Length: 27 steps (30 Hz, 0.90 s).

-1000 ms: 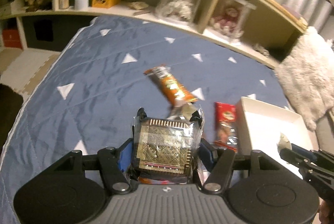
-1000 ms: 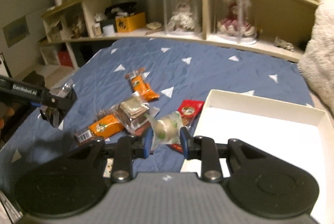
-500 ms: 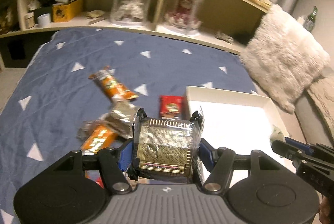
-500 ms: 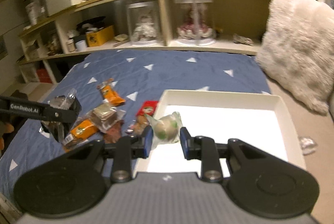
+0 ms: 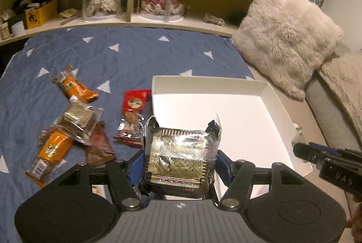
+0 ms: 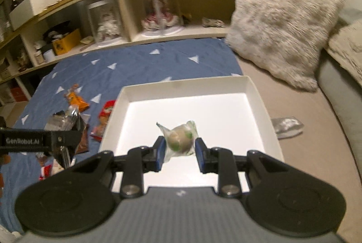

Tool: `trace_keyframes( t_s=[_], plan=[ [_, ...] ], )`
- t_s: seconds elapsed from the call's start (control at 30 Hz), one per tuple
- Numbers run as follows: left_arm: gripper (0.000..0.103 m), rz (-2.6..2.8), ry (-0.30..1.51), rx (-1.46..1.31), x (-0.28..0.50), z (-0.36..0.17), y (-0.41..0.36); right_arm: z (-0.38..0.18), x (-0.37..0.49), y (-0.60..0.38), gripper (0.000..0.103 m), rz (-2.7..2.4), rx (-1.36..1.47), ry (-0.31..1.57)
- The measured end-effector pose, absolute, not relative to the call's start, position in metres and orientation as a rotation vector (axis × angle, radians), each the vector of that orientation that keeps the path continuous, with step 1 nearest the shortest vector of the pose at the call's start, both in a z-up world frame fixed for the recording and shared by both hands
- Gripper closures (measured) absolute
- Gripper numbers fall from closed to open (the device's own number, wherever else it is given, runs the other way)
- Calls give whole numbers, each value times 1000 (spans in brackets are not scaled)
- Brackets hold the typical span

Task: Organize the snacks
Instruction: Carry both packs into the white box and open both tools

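Left gripper [image 5: 179,162]: jaws clamped on one square gold-foil pack [image 5: 178,158] in clear wrap, held over the near left corner of the tray [image 5: 275,93]

Right gripper [image 6: 178,151]: jaws closed on one round snack [image 6: 179,140] in a clear bag with green marks, held above the white tray floor, near its front edge

One white shallow tray lies on the bed, its left wall beside the loose snacks. Nothing rests on its floor in either view

Loose snacks on the blue quilt [image 5: 126,57], left of the tray, near to far:
- one orange pack with barcode [image 5: 48,153]
- one brown pouch [image 5: 98,145], touching the orange pack
- one second gold-foil pack [image 5: 80,116], overlapping both
- one red pack [image 5: 133,110], just beside the tray's left wall
- one orange bar [image 5: 74,89], farthest from the grippers

Total on the quilt: five. Total held: two

One silver wrapper [image 6: 286,126] lies right of the tray

One fluffy cushion [image 5: 285,34] leans at the far right. One shelf [image 5: 126,21] runs behind the bed, holding two clear domes with dolls
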State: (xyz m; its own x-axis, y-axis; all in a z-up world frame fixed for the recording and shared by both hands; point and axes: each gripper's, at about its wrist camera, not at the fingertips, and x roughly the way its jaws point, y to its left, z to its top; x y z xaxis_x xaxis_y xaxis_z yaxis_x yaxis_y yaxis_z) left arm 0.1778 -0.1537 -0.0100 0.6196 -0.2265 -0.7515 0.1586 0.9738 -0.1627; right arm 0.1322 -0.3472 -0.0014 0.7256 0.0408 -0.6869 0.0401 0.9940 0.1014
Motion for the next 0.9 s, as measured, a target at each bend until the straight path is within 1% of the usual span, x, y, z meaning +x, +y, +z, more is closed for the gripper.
trace_keyframes(
  t_s=[0.17,0.47,0.57,0.6,0.67,0.7,0.73,0.8,0.87,0.9],
  plan=[
    [37,-213,900,-66,185,-22,-177,-7,135,-368,69,-37,144,807],
    [36,-234,1000,-147,197,-48,-196,-24,155,-375,68,-44,187,920],
    [31,-230,1032,-173,203,-54,-196,-31,160,-374,68,-46,197,944],
    [27,-230,1034,-170,203,-55,-196,-33,161,-375,68,-43,198,946],
    [24,-234,1020,-148,202,-55,-196,-36,163,-375,67,-41,207,953],
    [21,-232,1018,-132,202,-55,-196,-38,164,-376,67,-40,213,956],
    [19,-229,1018,-124,202,-55,-195,-40,166,-377,67,-37,220,959],
    [19,-226,1019,-112,201,-54,-193,-40,167,-377,66,-36,228,968],
    [19,-220,1019,-92,201,-52,-191,-42,170,-376,59,-35,228,981],
    [18,-216,1018,-78,201,-51,-189,-42,171,-375,49,-35,226,991]
  ],
)
